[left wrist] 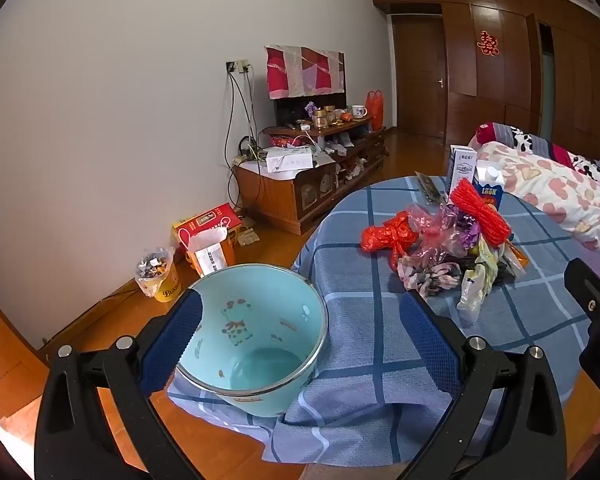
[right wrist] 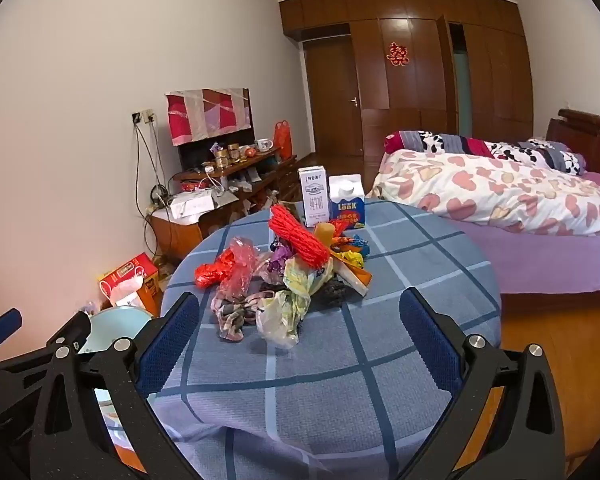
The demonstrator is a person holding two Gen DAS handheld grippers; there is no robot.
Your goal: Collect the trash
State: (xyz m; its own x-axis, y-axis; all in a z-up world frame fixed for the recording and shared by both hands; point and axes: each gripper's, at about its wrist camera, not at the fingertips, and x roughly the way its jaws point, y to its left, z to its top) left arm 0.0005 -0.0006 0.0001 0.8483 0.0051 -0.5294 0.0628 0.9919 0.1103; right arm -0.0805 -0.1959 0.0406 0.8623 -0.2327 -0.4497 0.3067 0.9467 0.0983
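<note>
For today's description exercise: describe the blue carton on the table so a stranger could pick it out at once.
Start at the round table with the blue checked cloth. Behind the trash pile, at the far edge, two cartons stand upright. The blue carton is the right one, shorter than the white carton, with a round white cap.

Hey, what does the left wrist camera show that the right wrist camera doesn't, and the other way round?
Only the left wrist view: the inside of the pale blue enamel bucket, empty, and a yellow tub of scraps on the floor.

Only the right wrist view: the wooden headboard and the purple bedsheet.

Both: the blue checked tablecloth, the heap of crumpled wrappers and bags, two upright cartons, and open jaws holding nothing.
</note>
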